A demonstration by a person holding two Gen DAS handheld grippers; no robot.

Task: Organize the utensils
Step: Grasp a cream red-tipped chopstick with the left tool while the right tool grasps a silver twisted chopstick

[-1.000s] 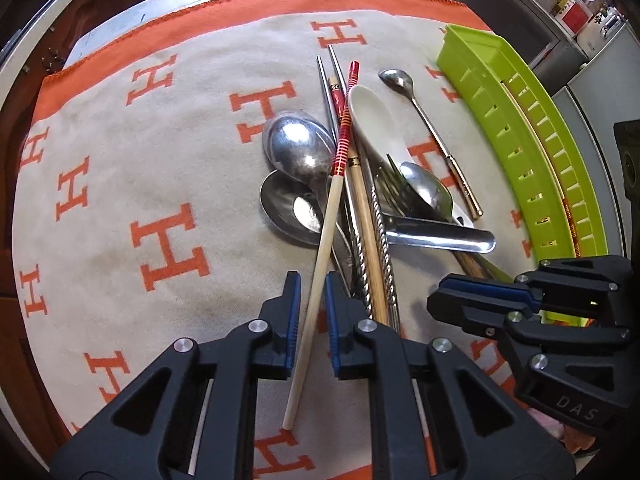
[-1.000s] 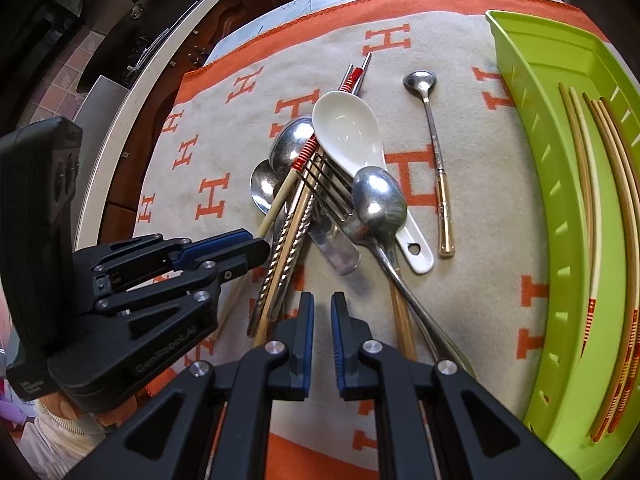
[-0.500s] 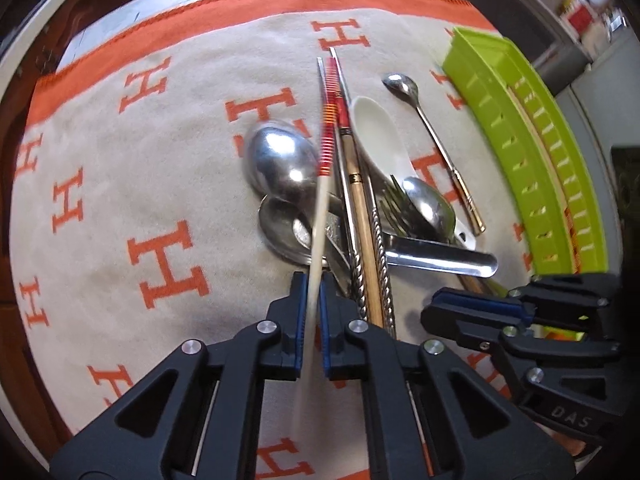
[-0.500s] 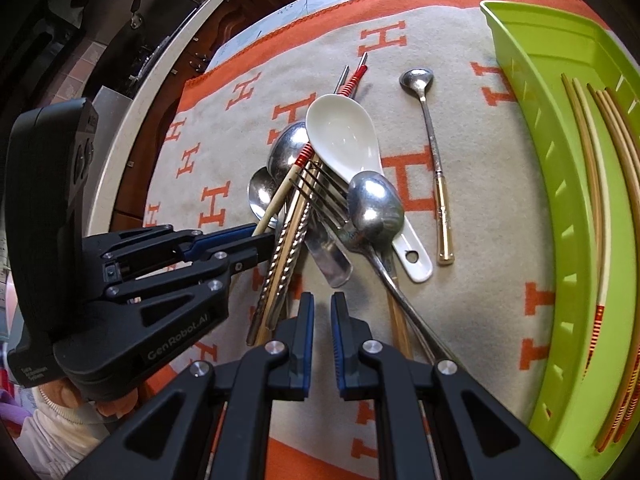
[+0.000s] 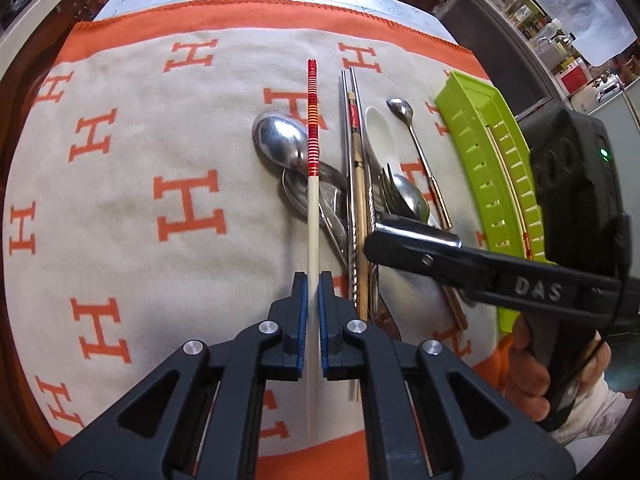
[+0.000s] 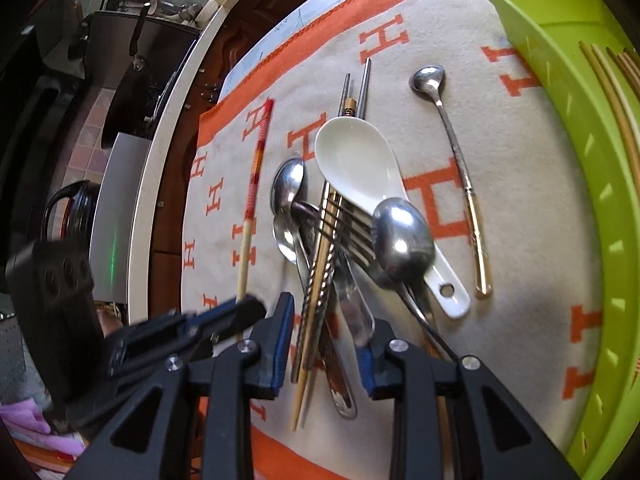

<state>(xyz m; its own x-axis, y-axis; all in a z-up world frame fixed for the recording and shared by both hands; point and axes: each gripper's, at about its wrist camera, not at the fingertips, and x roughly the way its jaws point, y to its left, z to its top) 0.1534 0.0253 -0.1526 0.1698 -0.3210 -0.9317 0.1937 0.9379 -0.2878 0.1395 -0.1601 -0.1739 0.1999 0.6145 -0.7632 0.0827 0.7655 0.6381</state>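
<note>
Chopstick (image 5: 313,216), pinched near one end by left tongs (image 5: 313,312), may pivot and slip; right tongs (image 6: 324,344), spread over the pile (image 6: 340,240), could snag several utensils.

Cream blanket (image 5: 132,160) with orange border and H letters; lime-green tray (image 6: 568,128); white spoon (image 6: 360,160); cream chopstick (image 5: 313,200) with red-striped end.

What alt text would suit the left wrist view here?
The left gripper is shut on a red-banded chopstick, held straight ahead above an H-patterned cloth. Right of it lies a utensil pile, the right gripper, and a green tray.
</note>
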